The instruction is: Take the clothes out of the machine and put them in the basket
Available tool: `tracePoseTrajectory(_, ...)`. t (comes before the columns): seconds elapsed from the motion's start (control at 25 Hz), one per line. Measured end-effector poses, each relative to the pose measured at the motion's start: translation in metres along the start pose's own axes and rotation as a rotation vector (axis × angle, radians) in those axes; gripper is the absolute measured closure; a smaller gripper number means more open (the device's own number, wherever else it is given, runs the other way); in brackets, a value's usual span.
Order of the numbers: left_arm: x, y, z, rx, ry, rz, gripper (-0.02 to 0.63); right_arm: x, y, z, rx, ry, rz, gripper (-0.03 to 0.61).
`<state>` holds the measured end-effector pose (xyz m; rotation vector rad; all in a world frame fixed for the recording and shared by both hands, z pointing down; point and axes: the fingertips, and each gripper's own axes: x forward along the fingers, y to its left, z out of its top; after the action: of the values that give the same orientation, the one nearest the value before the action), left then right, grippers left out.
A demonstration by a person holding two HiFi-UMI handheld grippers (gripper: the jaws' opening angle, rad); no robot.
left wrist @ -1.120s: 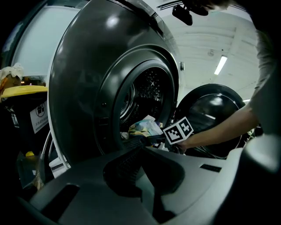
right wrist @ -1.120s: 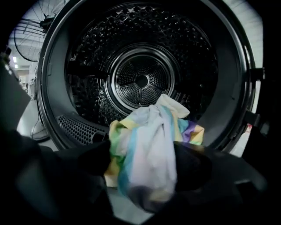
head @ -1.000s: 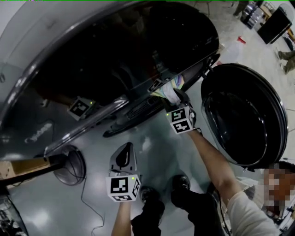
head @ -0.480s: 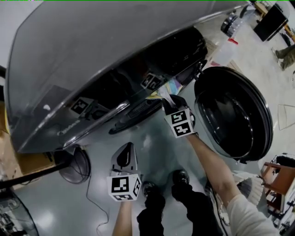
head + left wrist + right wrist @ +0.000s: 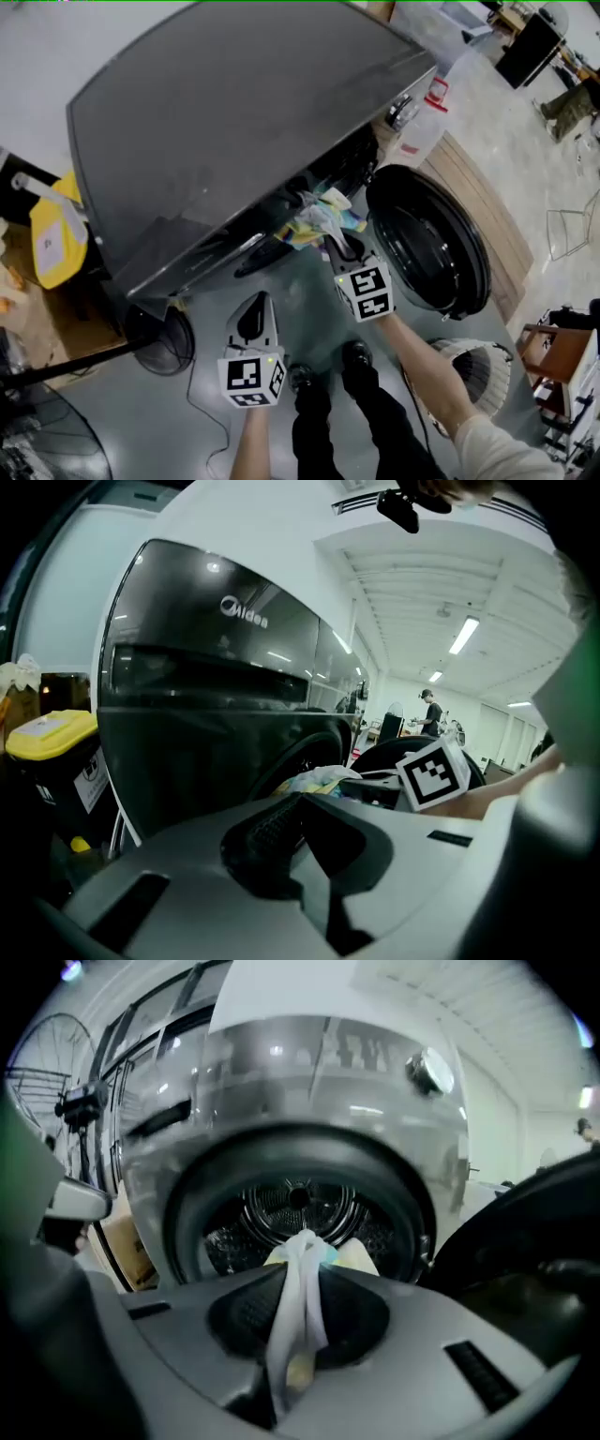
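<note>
Clothes (image 5: 320, 219): bundle at machine (image 5: 234, 122) mouth, one white strip pinched in my right claw (image 5: 334, 247). Risk: thin hold could slip, rest snagging on rim. Left claw (image 5: 253, 321) closed, empty.

Right gripper (image 5: 332, 247): I've clamped it shut on the clothes (image 5: 317, 217) and pulled back.
Clothes: more of the bundle now hangs outside the machine (image 5: 234, 122).
My view: higher, showing the machine's top.

Glossy grey floor (image 5: 202, 300), wood platform (image 5: 478, 202) rt, floor fan (image 5: 155, 337) lft, strip lights (image 5: 464, 635) overhead.
</note>
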<state>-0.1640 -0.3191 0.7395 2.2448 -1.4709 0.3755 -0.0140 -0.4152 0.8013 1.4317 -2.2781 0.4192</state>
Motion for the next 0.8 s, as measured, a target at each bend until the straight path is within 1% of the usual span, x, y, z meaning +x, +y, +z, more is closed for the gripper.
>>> tracePoseTrajectory(0.24,-0.043,-0.020,0.079,-0.007,-0.031,0.014,0.595,-0.092,0.006,0.085,0.070,-0.070,-0.013,0.509)
tracePoseTrajectory(0.48,-0.089,-0.039,0.144,-0.011,-0.064,0.018,0.595,-0.172,0.003,0.156,0.132,-0.115,-0.051,0.517)
tracePoseTrajectory(0.68,-0.126,-0.059,0.191,-0.002,-0.090,0.022,0.595,-0.241,-0.003,0.214,0.146,-0.169,-0.065,0.517)
tracePoseTrajectory(0.8,-0.143,-0.075,0.218,-0.004,-0.108,0.010,0.595,-0.281,0.000,0.246,0.129,-0.202,-0.068,0.517)
